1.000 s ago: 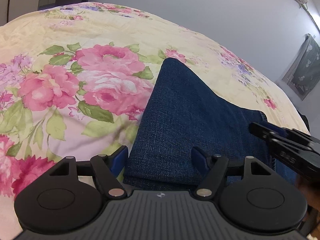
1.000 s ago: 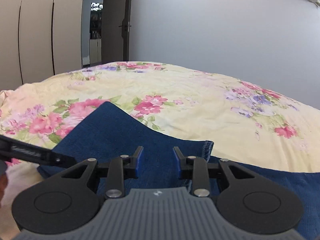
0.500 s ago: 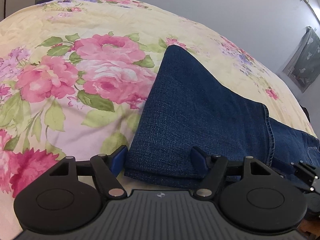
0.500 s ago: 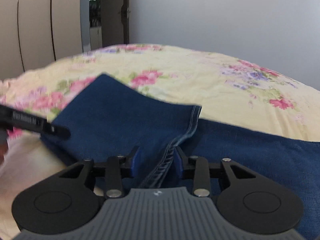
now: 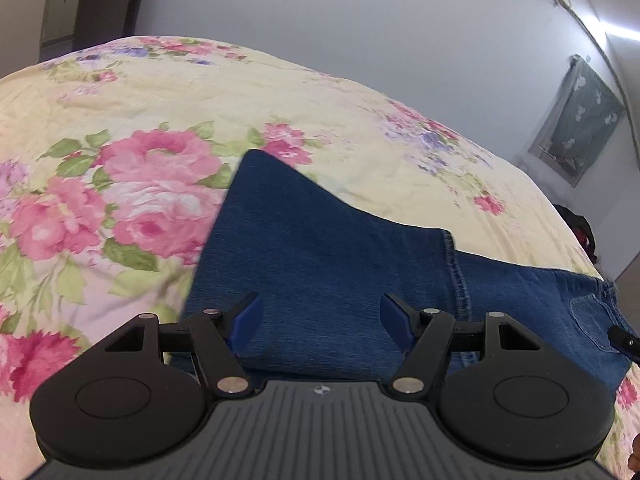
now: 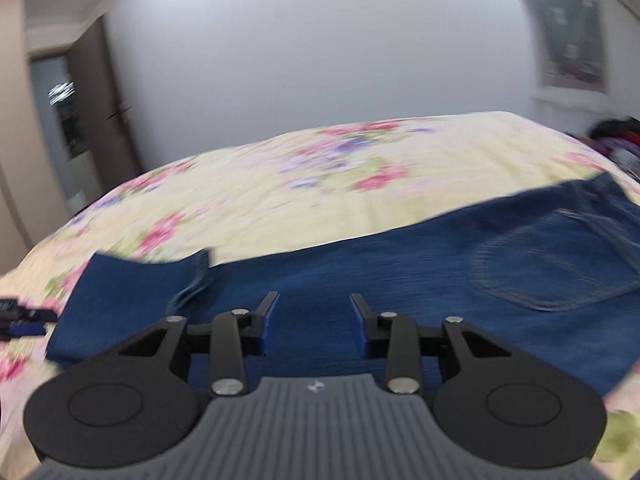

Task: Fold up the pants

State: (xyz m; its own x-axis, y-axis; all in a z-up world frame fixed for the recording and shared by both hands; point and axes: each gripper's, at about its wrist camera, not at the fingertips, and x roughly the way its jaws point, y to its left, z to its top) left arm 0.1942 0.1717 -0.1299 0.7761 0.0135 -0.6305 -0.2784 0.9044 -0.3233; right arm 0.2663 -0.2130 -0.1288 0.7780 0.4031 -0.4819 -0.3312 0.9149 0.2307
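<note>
Dark blue jeans lie on a floral bed, with the leg end folded back over the rest; the hem seam runs across the fold. My left gripper is open and empty, hovering over the folded leg part. In the right wrist view the jeans stretch to the right, with a back pocket visible and the folded leg end at left. My right gripper is open and empty above the middle of the jeans. The left gripper's tip shows at the left edge.
The bedspread is cream with pink flowers and extends far behind and left of the jeans. A white wall stands behind the bed. A wardrobe and doorway are at the left. Dark clothes lie at the far right.
The right gripper opened wider, let go of the hem and swung right toward the waist end. The left gripper pulled back and up from the folded edge, still open.
</note>
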